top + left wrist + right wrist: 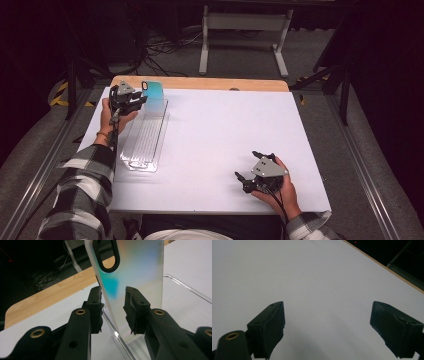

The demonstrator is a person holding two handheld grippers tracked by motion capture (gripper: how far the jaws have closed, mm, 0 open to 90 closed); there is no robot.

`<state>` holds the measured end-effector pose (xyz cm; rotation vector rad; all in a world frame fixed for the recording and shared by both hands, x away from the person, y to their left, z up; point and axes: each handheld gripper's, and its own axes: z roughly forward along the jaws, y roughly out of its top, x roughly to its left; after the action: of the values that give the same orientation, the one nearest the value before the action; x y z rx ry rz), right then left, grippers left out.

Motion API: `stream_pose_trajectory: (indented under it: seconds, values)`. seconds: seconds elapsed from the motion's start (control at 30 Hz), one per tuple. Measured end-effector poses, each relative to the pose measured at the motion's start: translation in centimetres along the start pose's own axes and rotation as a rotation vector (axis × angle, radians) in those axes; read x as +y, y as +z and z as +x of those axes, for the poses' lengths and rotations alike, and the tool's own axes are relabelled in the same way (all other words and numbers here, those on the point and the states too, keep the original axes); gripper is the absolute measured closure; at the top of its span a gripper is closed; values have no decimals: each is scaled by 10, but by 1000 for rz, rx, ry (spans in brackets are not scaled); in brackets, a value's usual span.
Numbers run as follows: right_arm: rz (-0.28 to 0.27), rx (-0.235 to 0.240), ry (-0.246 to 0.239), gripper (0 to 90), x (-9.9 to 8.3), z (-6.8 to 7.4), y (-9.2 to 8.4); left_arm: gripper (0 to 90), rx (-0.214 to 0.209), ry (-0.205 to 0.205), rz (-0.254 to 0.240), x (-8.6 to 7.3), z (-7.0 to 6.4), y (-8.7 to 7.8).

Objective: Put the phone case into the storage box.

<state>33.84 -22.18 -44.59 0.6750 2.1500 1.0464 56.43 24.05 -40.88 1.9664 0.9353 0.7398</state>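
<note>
The left gripper (131, 101) is gripping the iridescent teal phone case with the black oval camera cut-out (135, 272), jaws closed on its edge, tilting it up out of the far end of the clear plastic packaging tray (145, 140). So the case looks lifted but not yet clear. The right gripper (254, 170) is resting near the table's front edge, jaws wide and holding nothing.

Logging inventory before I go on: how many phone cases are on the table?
1. The phone case stands upright at the far left of the table, held by the left gripper above the clear plastic tray. None seems hidden.
</note>
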Motion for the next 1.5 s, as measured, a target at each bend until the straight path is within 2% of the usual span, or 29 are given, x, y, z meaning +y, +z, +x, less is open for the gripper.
stream_pose_trajectory:
  seconds: [0.27, 0.53, 1.0, 1.4, 1.5]
  values:
    - [-5, -1, 1, 134, 0, 0, -1, 668, -7, -6, -18, 1, -2, -3]
    - [-6, -6, 0, 133, 1, -1, -2, 657, 22, 16, -30, 6, -6, -8]
    - [-11, -10, 2, 134, 1, -1, -3, 651, 5, -6, -80, 9, -9, -20]
    - [-15, -11, 2, 134, 1, -1, -3, 636, -1, 8, -94, 9, -11, -28]
    - [-15, -12, 4, 134, 1, -1, -3, 634, -16, 3, -106, 8, -11, -29]
